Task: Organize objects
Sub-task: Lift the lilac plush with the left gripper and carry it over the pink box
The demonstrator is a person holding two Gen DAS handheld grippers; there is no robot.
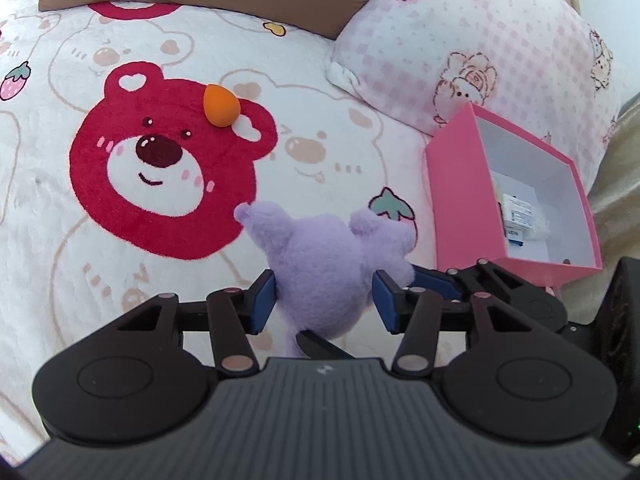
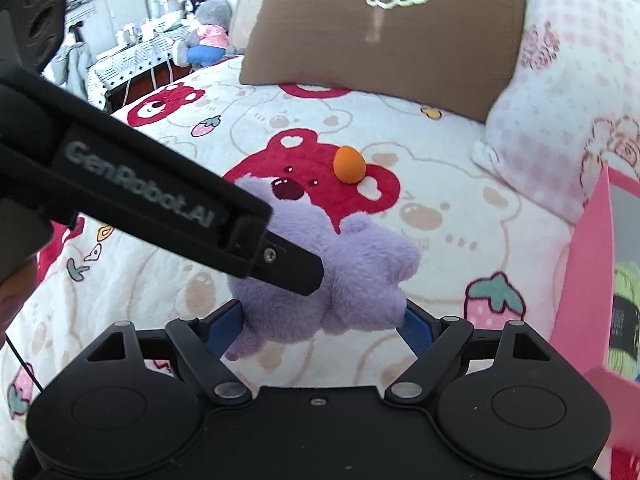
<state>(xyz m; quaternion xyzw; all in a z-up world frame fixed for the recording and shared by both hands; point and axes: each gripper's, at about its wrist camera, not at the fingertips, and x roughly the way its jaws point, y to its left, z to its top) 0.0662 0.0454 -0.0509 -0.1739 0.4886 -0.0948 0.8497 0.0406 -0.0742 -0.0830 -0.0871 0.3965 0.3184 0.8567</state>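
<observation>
Bear-print bed blanket (image 1: 100, 288) below; keep both grippers' fingers (image 1: 266, 300) pressed on fluffy purple plush toy (image 1: 332, 264), then carry level to open pink box (image 1: 460, 208).

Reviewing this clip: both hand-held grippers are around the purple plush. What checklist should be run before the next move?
1. Left hand-held gripper on purple plush toy, pads touching both sides: ok.
2. Right hand-held gripper pads against the toy: ok.
3. Pink box open, with free floor beside its small items: ok.
4. Toy lifted off the blanket: cannot tell.
5. Orange sponge away from the toy and the box: ok.
</observation>
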